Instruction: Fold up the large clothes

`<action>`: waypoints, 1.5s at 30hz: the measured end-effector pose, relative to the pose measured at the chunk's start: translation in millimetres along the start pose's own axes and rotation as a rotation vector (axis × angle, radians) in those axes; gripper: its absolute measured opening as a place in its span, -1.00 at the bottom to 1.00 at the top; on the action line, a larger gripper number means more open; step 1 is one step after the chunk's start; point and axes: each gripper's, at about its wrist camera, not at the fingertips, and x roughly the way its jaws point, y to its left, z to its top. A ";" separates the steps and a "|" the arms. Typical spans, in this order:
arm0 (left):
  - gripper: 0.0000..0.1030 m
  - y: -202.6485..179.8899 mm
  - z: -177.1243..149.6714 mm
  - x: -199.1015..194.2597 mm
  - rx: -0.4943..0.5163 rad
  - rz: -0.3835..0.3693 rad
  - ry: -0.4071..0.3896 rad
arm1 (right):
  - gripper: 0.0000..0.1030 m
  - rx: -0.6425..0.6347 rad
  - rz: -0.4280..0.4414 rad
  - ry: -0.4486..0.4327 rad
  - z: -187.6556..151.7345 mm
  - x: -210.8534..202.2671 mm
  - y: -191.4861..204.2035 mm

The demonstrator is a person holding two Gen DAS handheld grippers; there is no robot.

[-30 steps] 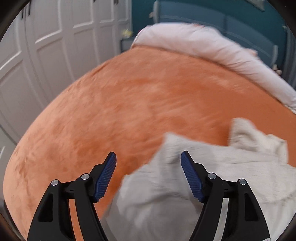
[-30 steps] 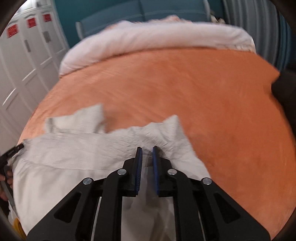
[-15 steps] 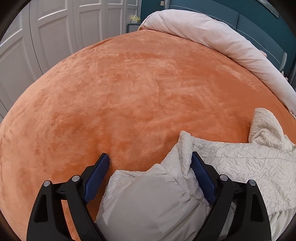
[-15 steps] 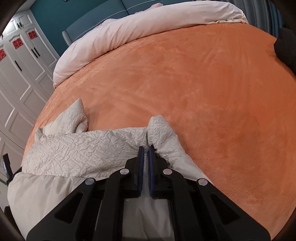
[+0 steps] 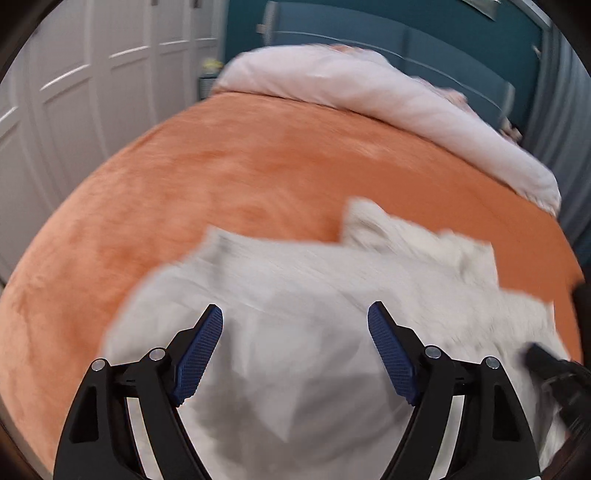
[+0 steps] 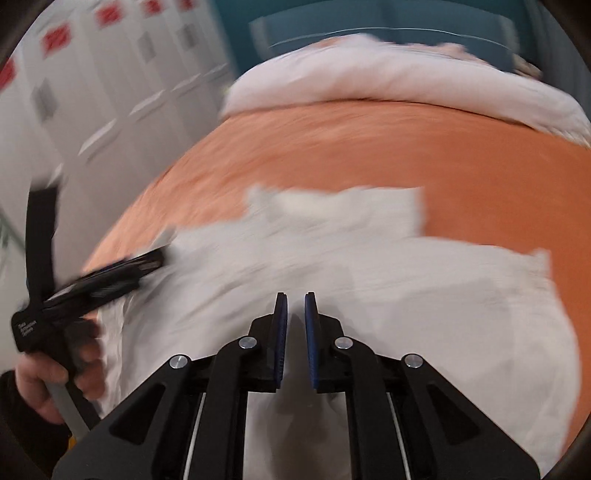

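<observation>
A large cream-white garment (image 5: 332, 295) lies spread on the orange bedspread (image 5: 221, 177), blurred by motion. It also shows in the right wrist view (image 6: 369, 266). My left gripper (image 5: 295, 332) is open above the garment, holding nothing. It appears in the right wrist view (image 6: 147, 258) at the left over the garment's edge. My right gripper (image 6: 295, 314) has its jaws nearly closed with a narrow gap, over the garment's near edge; I cannot see cloth pinched between them. Its dark shape shows at the lower right of the left wrist view (image 5: 554, 369).
A rolled pale pink duvet (image 5: 369, 92) lies along the far end of the bed, in front of a teal headboard (image 5: 369, 33). White wardrobe doors (image 5: 74, 92) stand close on the left. The orange bedspread (image 6: 369, 147) lies bare beyond the garment.
Both grippers have pulled back and risen. The left gripper no longer straddles the garment's bunched corner. The right gripper's jaws have parted slightly. The garment lies flatter and wider.
</observation>
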 end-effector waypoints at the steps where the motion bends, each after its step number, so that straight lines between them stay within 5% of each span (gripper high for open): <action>1: 0.52 -7.0 -5.8 6.3 0.023 0.017 0.004 | -0.82 -0.042 -0.022 0.015 -2.9 10.2 10.3; 3: 0.64 -9.9 -16.4 16.8 0.055 0.049 -0.015 | -0.87 -0.069 -0.050 0.027 -5.7 21.2 10.6; 7: 0.70 9.4 -6.3 25.1 0.067 0.021 -0.020 | -1.00 0.092 -0.031 0.024 -1.0 19.7 -57.2; 13: 0.67 55.0 23.9 33.2 0.014 0.149 -0.058 | -0.97 0.229 -0.179 0.028 8.2 6.8 -124.6; 17: 0.63 93.0 24.2 65.6 -0.113 0.161 0.030 | -0.79 0.143 -0.044 -0.011 56.4 11.9 -74.4; 21: 0.69 105.3 14.5 73.2 -0.193 0.118 0.035 | -0.65 0.069 0.084 0.066 97.1 71.5 -20.2; 27: 0.76 107.7 5.5 82.4 -0.228 0.092 0.050 | -0.76 0.072 0.042 0.251 107.7 167.5 1.1; 31: 0.77 108.2 3.6 83.9 -0.231 0.088 0.042 | -1.00 0.152 0.005 0.131 112.4 145.9 -29.1; 32: 0.78 107.7 2.7 84.3 -0.229 0.091 0.040 | -1.00 0.174 -0.093 0.125 110.1 150.3 -43.3; 33: 0.79 107.6 2.4 84.9 -0.228 0.091 0.040 | -1.00 0.224 -0.100 0.184 104.4 163.5 -60.8; 35: 0.79 106.5 2.3 85.1 -0.221 0.100 0.041 | -1.00 0.314 -0.038 0.175 104.8 156.2 -79.1; 37: 0.79 106.4 2.4 86.0 -0.214 0.105 0.039 | -1.00 0.271 -0.025 0.056 116.2 121.4 -66.7; 40: 0.80 105.2 2.3 86.3 -0.208 0.112 0.039 | -0.75 0.165 0.085 0.055 125.5 110.5 -28.4; 41: 0.80 104.4 2.4 86.3 -0.206 0.117 0.038 | -0.33 0.126 0.091 0.086 126.0 117.2 -17.5; 42: 0.80 104.2 2.5 86.3 -0.205 0.120 0.038 | -0.16 0.089 0.086 0.120 125.3 128.6 -5.4; 44: 0.80 103.7 2.7 86.1 -0.205 0.120 0.039 | -0.18 0.041 0.040 0.177 123.5 153.4 9.3; 45: 0.80 103.5 2.7 86.1 -0.205 0.120 0.039 | -0.38 0.031 0.013 0.230 120.4 171.1 14.1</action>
